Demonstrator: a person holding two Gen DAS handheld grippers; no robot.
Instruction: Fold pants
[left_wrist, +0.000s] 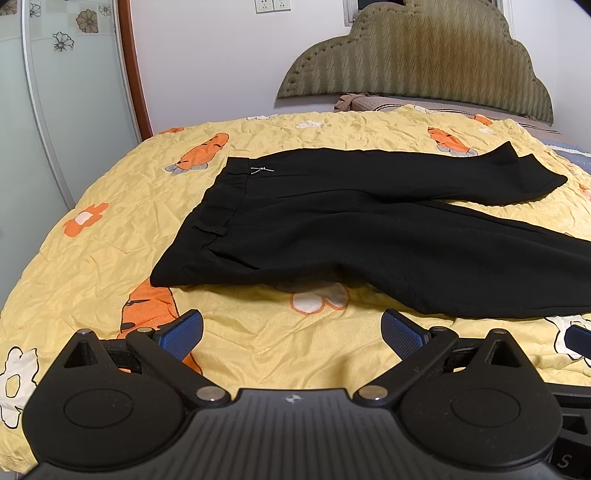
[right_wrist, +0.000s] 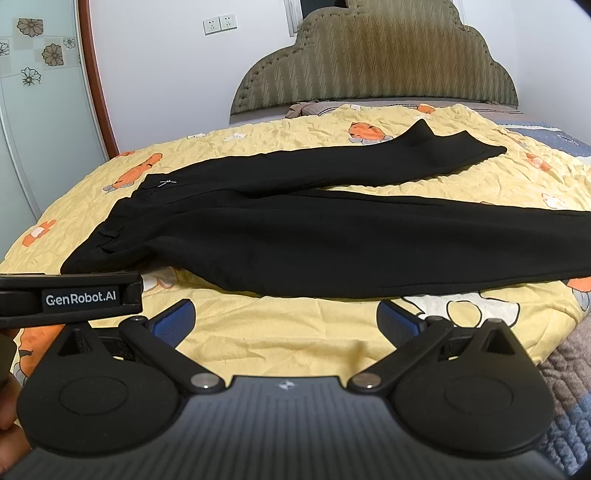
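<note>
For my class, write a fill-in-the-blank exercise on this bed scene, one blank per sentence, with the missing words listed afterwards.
1. The pants lying on the bedspread are ____ in colour.
2. The waistband lies toward the ____ side of both views.
3. The left gripper and the right gripper both have their jaws ____, holding nothing.
4. The orange vegetables printed on the bedspread are ____.

Missing words: black; left; open; carrots
</note>
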